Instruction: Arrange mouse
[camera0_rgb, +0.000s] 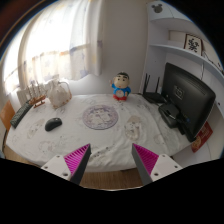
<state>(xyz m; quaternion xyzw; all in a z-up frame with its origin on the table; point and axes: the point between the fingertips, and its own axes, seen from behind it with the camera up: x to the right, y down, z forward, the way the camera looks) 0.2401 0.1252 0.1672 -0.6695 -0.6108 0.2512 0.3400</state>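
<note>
My tongs hang apart and empty above the table's near edge, because the mouse lies away at ten o'clock.

Handheld gripper: 2 white wedge-shaped fingers, each w/ a magenta ribbed pad on its inner face, 2nd pad same colour. Pads taper to points. No hand or sleeve visible.
</note>
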